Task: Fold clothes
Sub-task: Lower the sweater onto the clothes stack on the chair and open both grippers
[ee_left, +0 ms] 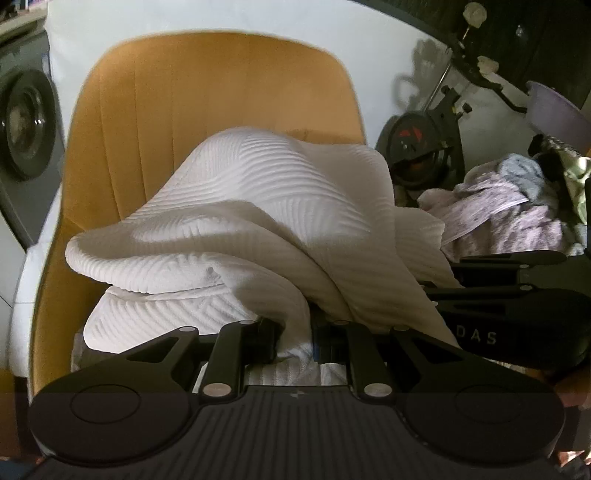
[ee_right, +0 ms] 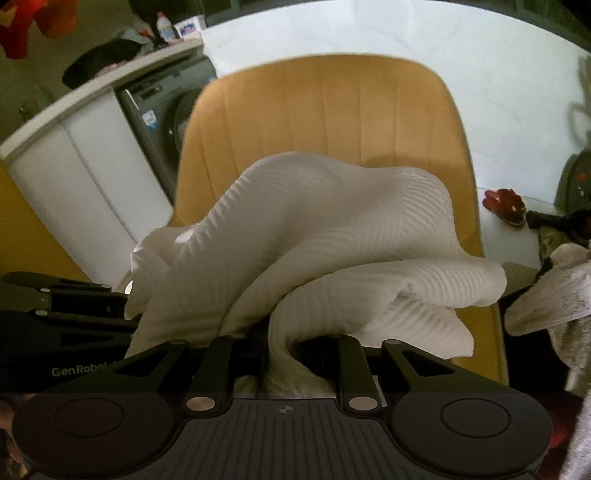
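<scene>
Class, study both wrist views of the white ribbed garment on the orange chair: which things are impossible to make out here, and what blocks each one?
- Chair seat: both views, covered by the white garment.
- Left tool fingertips: left wrist view, buried in cloth.
- Right tool fingertips: right wrist view, likewise wrapped.
- Garment's type and shape: bunched folds hide them.
- Lilac clothes pile: cut off at the right edge.

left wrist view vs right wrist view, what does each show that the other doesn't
Only the left wrist view shows the heap of lilac laundry and the purple basin. Only the right wrist view shows the white cabinet, the plastic bottle and the red slipper. Both show the white ribbed garment clamped by the left tool and the right tool, the mustard chair and the washing machine.
</scene>
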Tool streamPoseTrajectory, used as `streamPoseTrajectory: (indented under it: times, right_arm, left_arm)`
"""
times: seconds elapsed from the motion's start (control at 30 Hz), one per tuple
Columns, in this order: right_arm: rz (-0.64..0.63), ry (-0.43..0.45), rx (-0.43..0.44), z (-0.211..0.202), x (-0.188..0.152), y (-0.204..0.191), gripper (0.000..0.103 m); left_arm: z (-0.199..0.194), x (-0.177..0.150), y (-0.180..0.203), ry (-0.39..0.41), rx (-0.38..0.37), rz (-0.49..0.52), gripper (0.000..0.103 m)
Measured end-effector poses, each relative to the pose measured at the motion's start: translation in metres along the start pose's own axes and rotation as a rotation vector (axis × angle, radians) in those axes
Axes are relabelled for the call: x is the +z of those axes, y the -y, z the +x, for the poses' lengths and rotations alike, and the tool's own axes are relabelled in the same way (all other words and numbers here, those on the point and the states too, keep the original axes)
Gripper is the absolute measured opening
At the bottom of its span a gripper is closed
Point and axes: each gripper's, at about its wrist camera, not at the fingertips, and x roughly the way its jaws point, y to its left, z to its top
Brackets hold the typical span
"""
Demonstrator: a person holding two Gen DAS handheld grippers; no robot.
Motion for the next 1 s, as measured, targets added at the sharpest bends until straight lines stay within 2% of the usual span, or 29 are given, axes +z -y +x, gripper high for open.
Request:
streamPoseTrajectory:
  times: [0.2,0.3,0.37,0.5,0.53,0.6,0.67,0.7,0.87,1.0]
  right_arm:
    - [-0.026,-0.095,-0.043,0.083,-0.018,0.004,0.016]
    - [-0.045,-0.151,-0.061,0.125,-0.032,0.007,0.016]
    - [-0.059,-0.171,-0.082,0.140,-0.041,0.008,0.017]
    - [-0.014,-0.185,-0.089,0.147,-0.046,0.017,0.019]
    - [-0.008,-0.192,-0.091,0.147,-0.045,0.018,0.022]
    - [0.005,-0.206,-0.095,0.147,-0.044,0.018,0.025]
    - [0.031,-0.210,-0.094,0.144,-0.043,0.020,0.027]
    - [0.048,-0.209,-0.094,0.141,-0.043,0.021,0.028]
    - [0.093,-0.209,-0.093,0.145,-0.042,0.025,0.030]
    - [0.097,-0.208,-0.095,0.144,-0.037,0.026,0.022]
  left_arm:
    - [0.056,-0.012,-0.045,-0.105,-0.044,-0.001,0.016]
    - [0.080,-0.024,-0.064,-0.183,-0.053,0.039,0.018]
    - [0.085,-0.028,-0.074,-0.203,-0.076,0.070,0.020]
    - [0.077,-0.026,-0.078,-0.227,-0.137,0.122,0.028]
    - [0.074,-0.025,-0.078,-0.238,-0.159,0.131,0.032]
    - [0.065,-0.022,-0.080,-0.242,-0.208,0.150,0.043]
    - [0.055,-0.021,-0.085,-0.227,-0.230,0.155,0.066]
    - [0.052,-0.020,-0.088,-0.216,-0.223,0.155,0.069]
    - [0.061,-0.021,-0.094,-0.251,-0.179,0.177,0.069]
    - [0.066,-0.028,-0.077,-0.273,-0.153,0.248,0.069]
